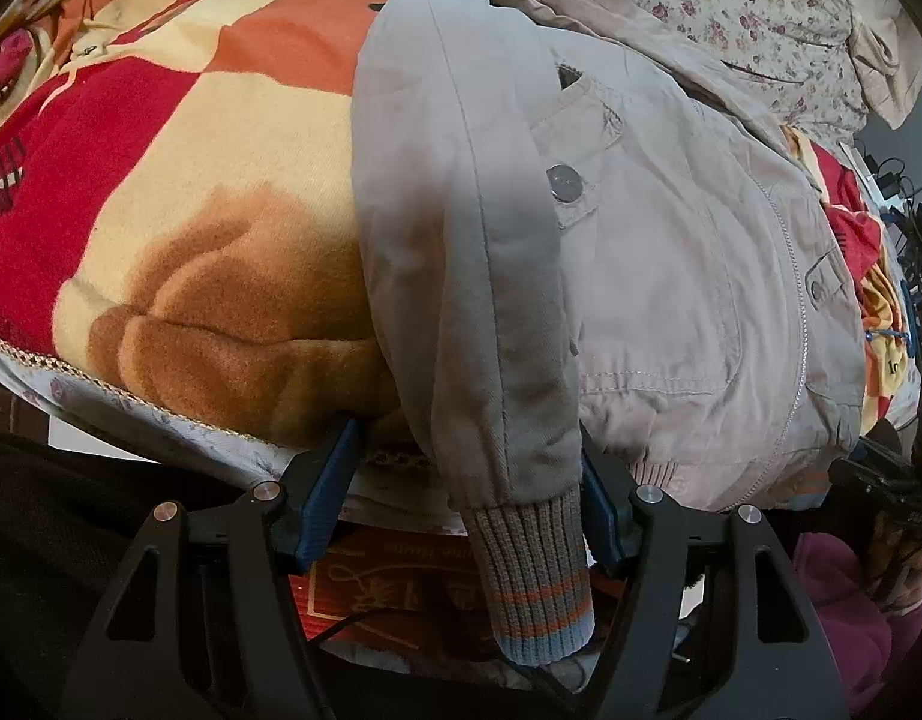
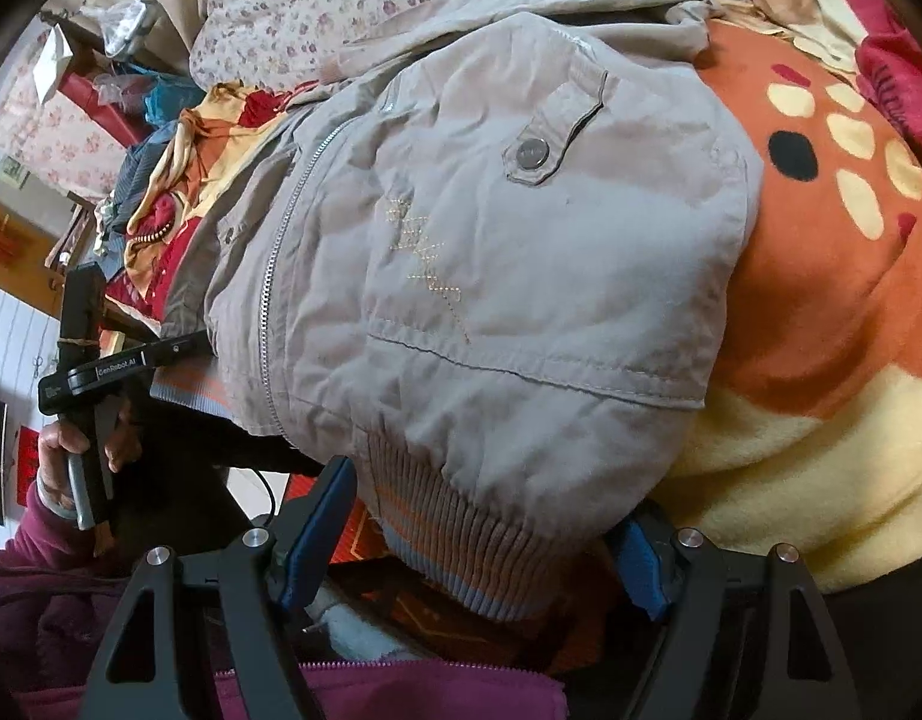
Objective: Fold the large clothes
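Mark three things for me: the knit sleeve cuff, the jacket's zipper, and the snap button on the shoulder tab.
knit sleeve cuff (image 1: 535, 576): left wrist view, on the ribbed striped band.
zipper (image 2: 279, 252): right wrist view, midway along the metal teeth.
snap button (image 2: 531, 151): right wrist view, centre of the round metal snap.

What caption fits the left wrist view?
Open left gripper straddles the ribbed cuff of a beige jacket on a blanket.
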